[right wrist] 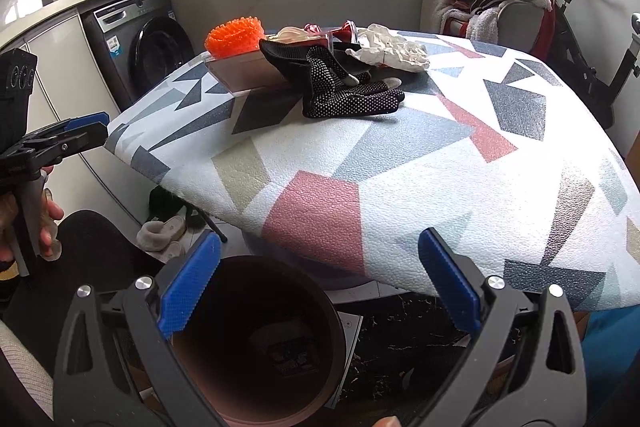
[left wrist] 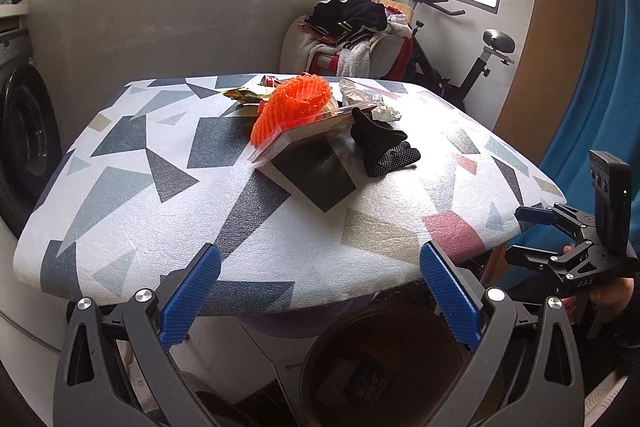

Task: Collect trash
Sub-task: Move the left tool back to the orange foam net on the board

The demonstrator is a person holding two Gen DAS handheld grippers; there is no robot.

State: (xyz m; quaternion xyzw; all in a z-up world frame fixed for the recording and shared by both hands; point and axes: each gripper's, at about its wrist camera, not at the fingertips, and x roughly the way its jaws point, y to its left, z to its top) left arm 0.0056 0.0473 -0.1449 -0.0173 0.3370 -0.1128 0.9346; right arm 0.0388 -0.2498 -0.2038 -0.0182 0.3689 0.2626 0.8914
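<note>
A pile of trash lies at the far side of the patterned table (left wrist: 160, 211): orange foam netting (left wrist: 296, 107), a clear plastic box (left wrist: 304, 135), black dotted gloves (left wrist: 384, 147), crumpled white paper (left wrist: 384, 111) and a green wrapper (left wrist: 244, 95). The right wrist view shows the netting (right wrist: 236, 35), the gloves (right wrist: 344, 95) and the white paper (right wrist: 392, 47). A brown bin (right wrist: 256, 343) stands on the floor below the table's near edge. My left gripper (left wrist: 320, 291) is open and empty at the near edge. My right gripper (right wrist: 320, 291) is open and empty above the bin.
A washing machine (right wrist: 140, 55) stands left of the table. A chair heaped with clothes (left wrist: 356, 35) and an exercise bike (left wrist: 476, 59) stand behind it. Slippers (right wrist: 160, 231) lie on the floor under the table.
</note>
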